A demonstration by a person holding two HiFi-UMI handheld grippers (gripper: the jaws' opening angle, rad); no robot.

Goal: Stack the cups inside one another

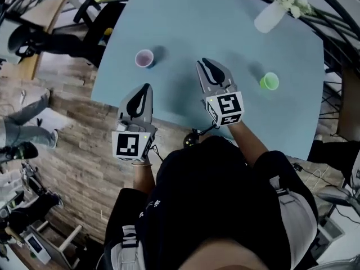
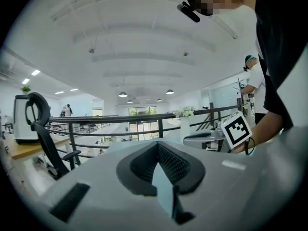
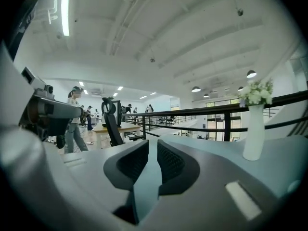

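Round purple cup [image 1: 144,58] and green cup [image 1: 269,81] on smooth table [image 1: 225,27].

Tabletop [image 1: 225,16] is mostly bare, with a wide open lane through the middle from near edge to far edge.

Obstacles on it:
- purple cup [image 1: 144,58], upright near the left edge, free on all sides
- green cup [image 1: 269,81], toward the right edge, also standing alone
- white vase with flowers [image 1: 270,14], at the far right corner

The cups are well apart, leaving clear passage between them. A railing [image 3: 192,113] runs beyond the far edge. An office chair [image 2: 41,129] stands off the tabletop's left side.
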